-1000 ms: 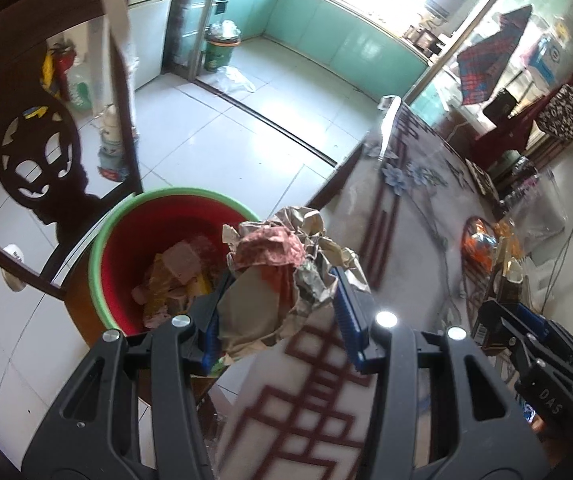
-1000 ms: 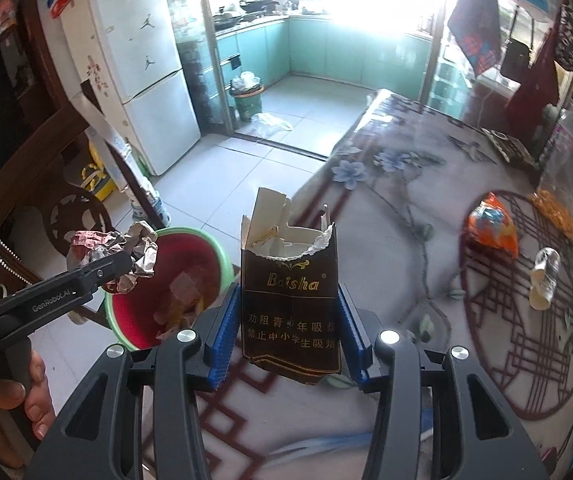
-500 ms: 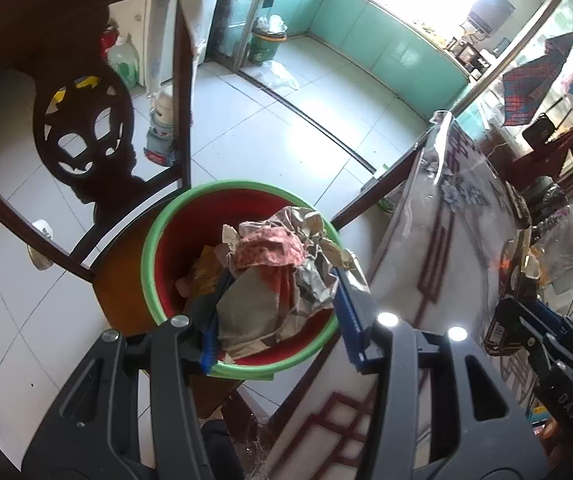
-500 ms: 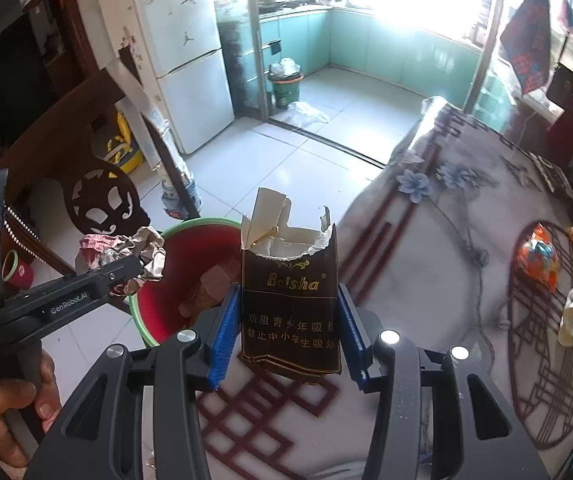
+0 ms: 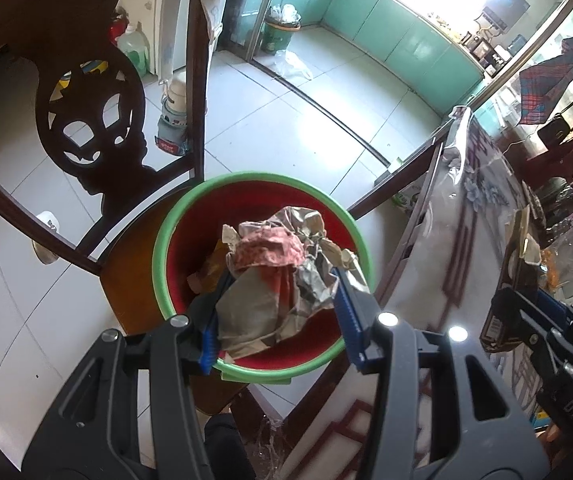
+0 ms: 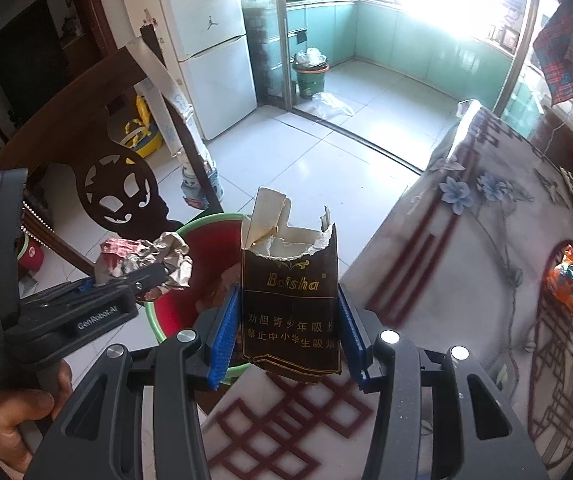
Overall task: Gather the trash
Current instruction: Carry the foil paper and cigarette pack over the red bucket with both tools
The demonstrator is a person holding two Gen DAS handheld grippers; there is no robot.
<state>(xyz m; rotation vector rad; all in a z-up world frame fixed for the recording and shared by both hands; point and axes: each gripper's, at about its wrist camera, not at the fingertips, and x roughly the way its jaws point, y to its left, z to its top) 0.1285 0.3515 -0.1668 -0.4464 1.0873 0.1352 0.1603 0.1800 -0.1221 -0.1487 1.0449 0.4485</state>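
Left wrist: your left gripper [image 5: 276,312] pinches a foil wad [image 5: 274,276] directly over the bin [image 5: 260,368]. Right wrist: your right gripper [image 6: 288,334] clamps a torn pack [image 6: 288,300], bin just left of it, beyond the table [image 6: 446,300] edge.

Left dark grey plastic tongs [image 5: 278,312] and right dark grey plastic tongs [image 6: 288,332] share ribbed blue pads [image 6: 222,340] and silver round screws [image 6: 389,336]; white "GenRobot.AI" lettering marks the left body.

A home: fridge [image 6: 206,40], kitchen cabinets [image 5: 398,36]; dining table [image 6: 486,240].
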